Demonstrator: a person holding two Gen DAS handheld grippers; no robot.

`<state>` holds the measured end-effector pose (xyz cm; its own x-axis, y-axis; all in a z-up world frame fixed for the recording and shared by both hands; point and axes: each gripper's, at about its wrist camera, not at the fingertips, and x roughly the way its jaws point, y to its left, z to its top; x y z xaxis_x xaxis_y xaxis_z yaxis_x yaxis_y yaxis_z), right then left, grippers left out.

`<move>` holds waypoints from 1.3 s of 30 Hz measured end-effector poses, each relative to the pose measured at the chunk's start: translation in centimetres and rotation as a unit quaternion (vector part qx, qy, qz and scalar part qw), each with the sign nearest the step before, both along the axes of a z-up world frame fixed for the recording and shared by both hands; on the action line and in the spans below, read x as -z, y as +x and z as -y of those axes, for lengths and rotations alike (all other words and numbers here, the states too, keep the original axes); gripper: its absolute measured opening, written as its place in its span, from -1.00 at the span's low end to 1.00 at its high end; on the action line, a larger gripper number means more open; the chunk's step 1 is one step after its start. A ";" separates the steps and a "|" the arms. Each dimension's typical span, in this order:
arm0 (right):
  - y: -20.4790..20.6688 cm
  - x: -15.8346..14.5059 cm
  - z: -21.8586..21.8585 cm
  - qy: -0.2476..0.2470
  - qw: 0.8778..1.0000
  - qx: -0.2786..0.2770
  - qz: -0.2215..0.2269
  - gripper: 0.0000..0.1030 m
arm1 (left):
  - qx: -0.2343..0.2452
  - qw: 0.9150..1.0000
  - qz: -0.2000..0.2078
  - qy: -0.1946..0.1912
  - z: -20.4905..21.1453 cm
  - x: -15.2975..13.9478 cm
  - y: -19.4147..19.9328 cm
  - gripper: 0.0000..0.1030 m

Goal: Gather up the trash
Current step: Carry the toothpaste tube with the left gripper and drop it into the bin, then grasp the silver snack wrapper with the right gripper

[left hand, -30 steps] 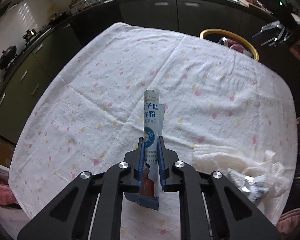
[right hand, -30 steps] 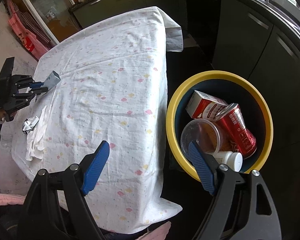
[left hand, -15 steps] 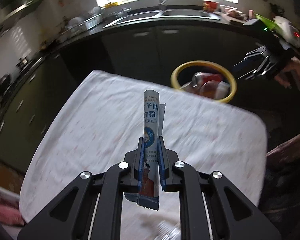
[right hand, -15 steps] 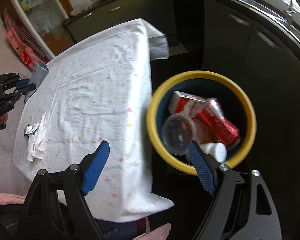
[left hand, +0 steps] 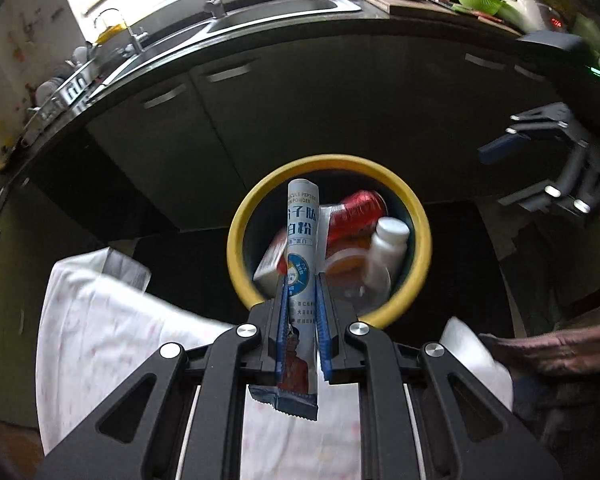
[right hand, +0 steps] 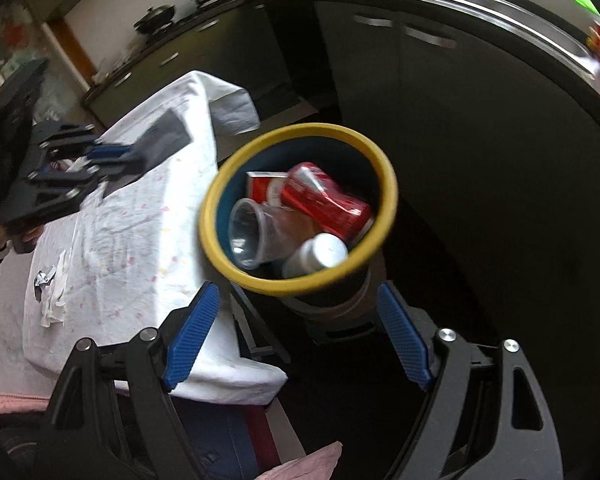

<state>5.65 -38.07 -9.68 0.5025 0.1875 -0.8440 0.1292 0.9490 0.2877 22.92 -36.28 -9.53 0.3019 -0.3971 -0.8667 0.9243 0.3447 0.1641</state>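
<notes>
a: left wrist view: left gripper clamped on the blue-white sachet, pointing at the yellow-rimmed bin.

b: right wrist view only: right gripper spread wide, holding nothing; crumpled tissue and foil scrap on the tablecloth.

Open bin mouth, table edge close beside, cabinets behind
</notes>
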 end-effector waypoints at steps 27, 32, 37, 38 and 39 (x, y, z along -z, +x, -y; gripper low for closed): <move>2.1 0.1 -5.0 -0.001 0.997 -0.075 -0.002 0.50 | -0.169 0.978 0.067 -0.106 -14.4 -10.6 -7.5 0.44; 4.0 -0.8 -10.8 -0.016 0.987 -0.159 0.003 0.50 | -0.246 0.955 0.099 -0.133 -22.5 -12.2 -12.0 0.62; 5.4 -1.6 -17.7 -0.027 0.966 -0.256 0.012 0.50 | -0.320 0.928 0.137 -0.135 -29.4 -12.2 -16.0 0.75; 5.7 -1.9 -19.6 -0.031 0.959 -0.281 0.017 0.50 | -0.338 0.920 0.141 -0.137 -30.9 -12.2 -16.8 0.75; 5.9 -2.1 -21.1 -0.030 0.953 -0.302 0.020 0.50 | -0.354 0.914 0.143 -0.139 -32.1 -12.1 -17.4 0.76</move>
<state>11.53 -16.97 -7.56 0.3500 0.4045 -0.8449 -0.4557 0.8616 0.2238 5.51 -4.16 2.52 0.7665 -0.2081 -0.6076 0.3866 0.9049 0.1778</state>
